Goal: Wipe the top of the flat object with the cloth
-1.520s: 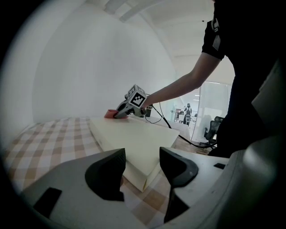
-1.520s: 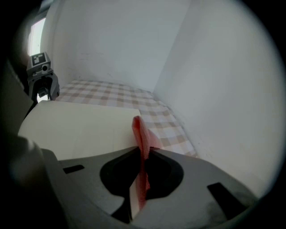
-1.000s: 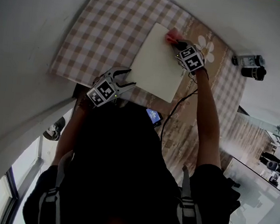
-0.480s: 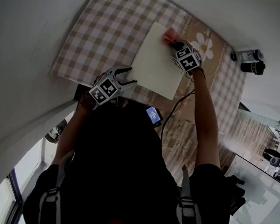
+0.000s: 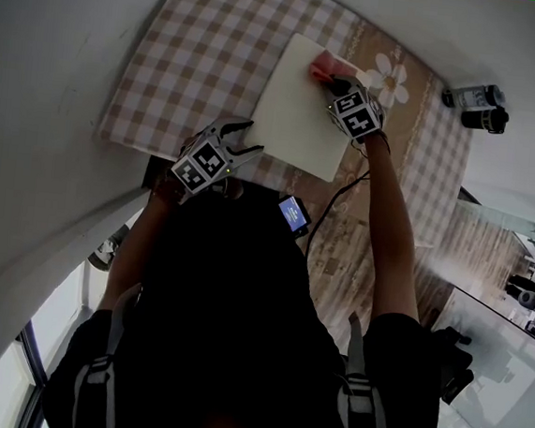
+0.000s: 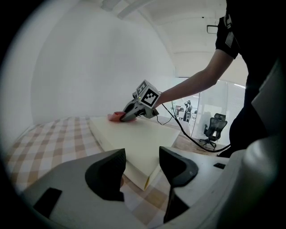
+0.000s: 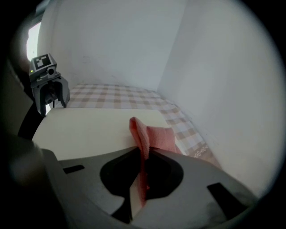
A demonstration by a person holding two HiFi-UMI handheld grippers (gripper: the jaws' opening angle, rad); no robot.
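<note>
1. The small pink woven cloth (image 7: 154, 134) looks soft, light and limp. It folds where it is pinched, so a grip on a bunched fold with the loose part trailing flat seems the right hold
2. The right gripper (image 7: 142, 156) has its jaws pressed together on such a fold. The fold stands on edge between them, and the free end lies ahead on the slab
3. The cream rectangular flat slab (image 5: 296, 112) looks stiff and light, perhaps foam or board, and may slide under a push. It lies on the beige checked tablecloth (image 5: 198, 51)
4. Its long axis runs away from the person toward the far wall. The cloth (image 5: 325, 67) sits near the far right corner, under the right gripper (image 5: 337, 81)
5. The left gripper (image 5: 245, 138) has its jaws spread and empty, just beside the slab's near left corner (image 6: 144, 179). Whether it touches the corner cannot be told
6. Steadying that corner would likely stop the slab shifting under the wiping strokes
</note>
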